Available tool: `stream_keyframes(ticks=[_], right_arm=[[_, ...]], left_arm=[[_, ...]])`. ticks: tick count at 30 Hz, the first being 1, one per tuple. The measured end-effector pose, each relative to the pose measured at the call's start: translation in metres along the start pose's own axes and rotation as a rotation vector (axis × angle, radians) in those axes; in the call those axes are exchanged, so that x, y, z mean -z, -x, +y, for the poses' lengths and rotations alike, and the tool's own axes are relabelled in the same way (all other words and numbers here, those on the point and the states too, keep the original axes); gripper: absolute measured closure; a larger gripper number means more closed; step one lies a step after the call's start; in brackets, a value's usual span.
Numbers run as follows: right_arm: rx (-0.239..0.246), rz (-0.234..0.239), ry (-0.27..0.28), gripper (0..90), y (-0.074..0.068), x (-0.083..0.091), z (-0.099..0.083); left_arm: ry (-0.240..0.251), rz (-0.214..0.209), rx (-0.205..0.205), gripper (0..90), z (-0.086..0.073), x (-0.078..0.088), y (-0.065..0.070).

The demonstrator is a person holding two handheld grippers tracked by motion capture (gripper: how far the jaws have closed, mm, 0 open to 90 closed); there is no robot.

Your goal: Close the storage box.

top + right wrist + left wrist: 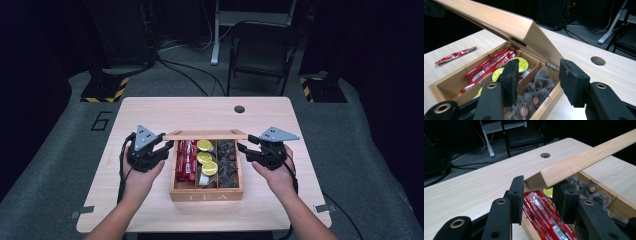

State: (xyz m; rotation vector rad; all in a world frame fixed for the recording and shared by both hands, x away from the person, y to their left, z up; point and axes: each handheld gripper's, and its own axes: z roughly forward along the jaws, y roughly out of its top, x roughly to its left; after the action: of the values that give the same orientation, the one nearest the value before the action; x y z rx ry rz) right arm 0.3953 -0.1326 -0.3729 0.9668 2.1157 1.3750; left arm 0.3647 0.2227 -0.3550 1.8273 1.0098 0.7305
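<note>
Fingers of the left gripper (167, 144) stand parted around the raised lid (205, 135) corner without clamping it; right gripper (242, 146) fingers gape, released, beside the tea box (206, 194) mid-surface.

Overhead light falls evenly on the pale worktop (150, 115) while the room behind lies dark; soft focus, faint shadows.

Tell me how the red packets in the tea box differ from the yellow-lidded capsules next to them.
The red packets are long, flat and shiny red, lying lengthwise in the box's left compartment. The yellow-lidded capsules are small and round, with yellow-green tops, and sit in a row in the middle compartment. The packets lie overlapping, while the capsules lie one behind another. Both lie inside the wooden tea box, under its raised lid.
</note>
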Motion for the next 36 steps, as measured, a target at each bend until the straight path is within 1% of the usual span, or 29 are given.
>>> stream_keyframes(ticks=[1,2,3,6,8,9,11,12,13,16,17,18,19,21,22,23,24,25,26,27,28,29,31,33,34,36], right_arm=[[0.012,0.003,-0.005,50.4,-0.003,0.003,-0.004],[0.002,0.004,-0.006,50.4,-0.005,0.005,-0.006],[0.011,0.006,-0.002,50.3,-0.005,0.007,-0.007],[0.010,0.011,0.002,50.1,-0.007,0.010,-0.011],[0.000,0.021,-0.008,49.2,-0.010,0.013,-0.017],[0.002,0.024,-0.008,48.9,-0.012,0.014,-0.019],[-0.002,0.032,-0.012,48.6,-0.015,0.017,-0.023],[0.004,0.029,-0.008,48.6,-0.016,0.017,-0.025],[0.010,0.032,-0.013,48.6,-0.018,0.018,-0.027],[0.016,0.034,-0.021,48.5,-0.021,0.019,-0.030],[0.015,0.045,-0.031,48.3,-0.024,0.019,-0.032],[0.011,0.049,-0.031,48.2,-0.026,0.019,-0.034],[0.017,0.051,-0.031,48.3,-0.027,0.020,-0.035],[0.019,0.049,-0.030,48.3,-0.029,0.021,-0.036],[0.009,0.047,-0.030,48.3,-0.031,0.022,-0.038],[0.017,0.049,-0.027,48.5,-0.031,0.022,-0.039],[0.022,0.047,-0.025,49.2,-0.033,0.024,-0.042],[0.021,0.047,-0.029,50.3,-0.033,0.025,-0.043],[0.021,0.047,-0.029,50.3,-0.033,0.025,-0.043],[0.030,0.048,-0.025,53.0,-0.034,0.026,-0.045],[0.030,0.048,-0.025,53.0,-0.034,0.026,-0.045],[0.039,0.042,-0.031,55.5,-0.034,0.027,-0.048],[0.039,0.047,-0.033,56.6,-0.034,0.027,-0.049],[0.028,0.049,-0.034,59.0,-0.034,0.027,-0.054],[0.020,0.048,-0.036,59.3,-0.035,0.028,-0.055],[0.026,0.050,-0.036,59.5,-0.034,0.027,-0.056]], left_arm=[[0.001,-0.006,0.009,61.8,-0.006,0.002,0.002],[0.001,-0.006,0.009,61.7,-0.006,0.002,0.002],[0.001,-0.014,0.011,61.6,-0.011,0.004,0.003],[-0.004,-0.018,0.016,61.5,-0.016,0.005,0.005],[-0.005,-0.013,0.021,61.3,-0.019,0.006,0.008],[-0.008,-0.024,0.018,61.2,-0.024,0.007,0.008],[-0.007,-0.026,0.015,61.1,-0.027,0.008,0.009],[-0.005,-0.025,0.010,61.1,-0.029,0.008,0.010],[-0.018,-0.024,-0.006,61.1,-0.034,0.010,0.012],[-0.031,-0.032,-0.007,61.2,-0.038,0.011,0.013],[-0.026,-0.036,-0.003,61.2,-0.041,0.010,0.013],[-0.034,-0.044,-0.003,61.2,-0.044,0.011,0.014],[-0.039,-0.042,-0.013,61.3,-0.049,0.012,0.016],[-0.045,-0.046,-0.016,61.3,-0.052,0.012,0.017],[-0.051,-0.047,-0.017,61.4,-0.054,0.012,0.017],[-0.048,-0.051,-0.009,61.4,-0.057,0.012,0.018],[-0.049,-0.064,0.003,61.5,-0.060,0.014,0.018],[-0.044,-0.067,0.005,61.6,-0.062,0.015,0.018],[-0.044,-0.067,0.005,61.7,-0.062,0.015,0.018],[-0.039,-0.067,0.004,61.6,-0.065,0.017,0.018],[-0.039,-0.067,0.004,61.6,-0.065,0.017,0.018],[-0.041,-0.070,0.000,61.7,-0.067,0.017,0.019],[-0.039,-0.071,0.005,61.8,-0.069,0.017,0.019],[-0.031,-0.068,0.009,62.4,-0.072,0.016,0.020],[-0.030,-0.077,0.008,62.4,-0.074,0.017,0.021],[-0.039,-0.082,0.002,62.5,-0.075,0.018,0.021]])
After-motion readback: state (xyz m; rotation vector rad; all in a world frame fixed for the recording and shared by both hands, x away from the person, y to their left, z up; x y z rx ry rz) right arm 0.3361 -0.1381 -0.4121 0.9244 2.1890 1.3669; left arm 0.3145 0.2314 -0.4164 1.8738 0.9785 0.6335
